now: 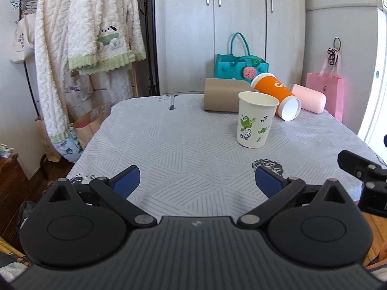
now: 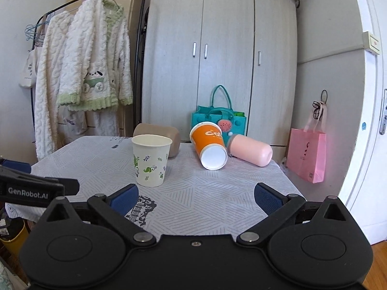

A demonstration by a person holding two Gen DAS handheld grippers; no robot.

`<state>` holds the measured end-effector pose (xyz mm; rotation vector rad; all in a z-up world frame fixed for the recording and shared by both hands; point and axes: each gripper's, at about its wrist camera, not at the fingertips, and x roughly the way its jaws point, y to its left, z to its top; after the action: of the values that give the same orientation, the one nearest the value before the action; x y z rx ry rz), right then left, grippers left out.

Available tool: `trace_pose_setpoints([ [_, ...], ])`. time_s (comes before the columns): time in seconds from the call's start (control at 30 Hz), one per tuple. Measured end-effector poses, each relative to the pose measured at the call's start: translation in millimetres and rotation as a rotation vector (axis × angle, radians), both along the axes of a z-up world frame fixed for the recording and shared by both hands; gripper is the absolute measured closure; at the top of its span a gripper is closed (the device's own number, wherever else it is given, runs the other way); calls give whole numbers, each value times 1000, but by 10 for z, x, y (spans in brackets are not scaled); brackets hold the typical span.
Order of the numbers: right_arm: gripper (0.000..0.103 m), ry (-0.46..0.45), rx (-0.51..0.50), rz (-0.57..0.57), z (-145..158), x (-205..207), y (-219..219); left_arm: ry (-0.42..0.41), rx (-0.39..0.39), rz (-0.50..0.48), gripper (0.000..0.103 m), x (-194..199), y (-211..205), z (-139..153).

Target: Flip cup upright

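Standing upright on the table point(image 1: 169, 145), white cup point(image 1: 256, 119); left claw point(image 1: 197, 181), right claw point(image 2: 196, 197) both agape, empty.

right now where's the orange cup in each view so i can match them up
Left wrist: the orange cup lies on its side right of centre at the table's far edge, behind and right of the white cup.
Right wrist: the orange cup lies on its side just right of centre, right of the white cup.
Shared landmark: the teal bag stands right behind it in both.
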<state>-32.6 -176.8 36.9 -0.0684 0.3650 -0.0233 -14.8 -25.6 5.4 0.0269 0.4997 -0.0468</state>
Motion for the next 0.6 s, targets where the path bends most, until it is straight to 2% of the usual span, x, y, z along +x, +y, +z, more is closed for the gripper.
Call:
trace_pose_setpoints([
  [0.23, 0, 16, 38, -37, -7, 43, -15, 9, 23, -11, 0, -27, -46, 0],
  [0.43, 0, 27, 30, -52, -47, 49, -2, 11, 10, -10, 0, -47, -25, -19],
  [0.6, 0, 35, 37, -53, -50, 52, -2, -11, 21, 1, 0, -69, -29, -16],
])
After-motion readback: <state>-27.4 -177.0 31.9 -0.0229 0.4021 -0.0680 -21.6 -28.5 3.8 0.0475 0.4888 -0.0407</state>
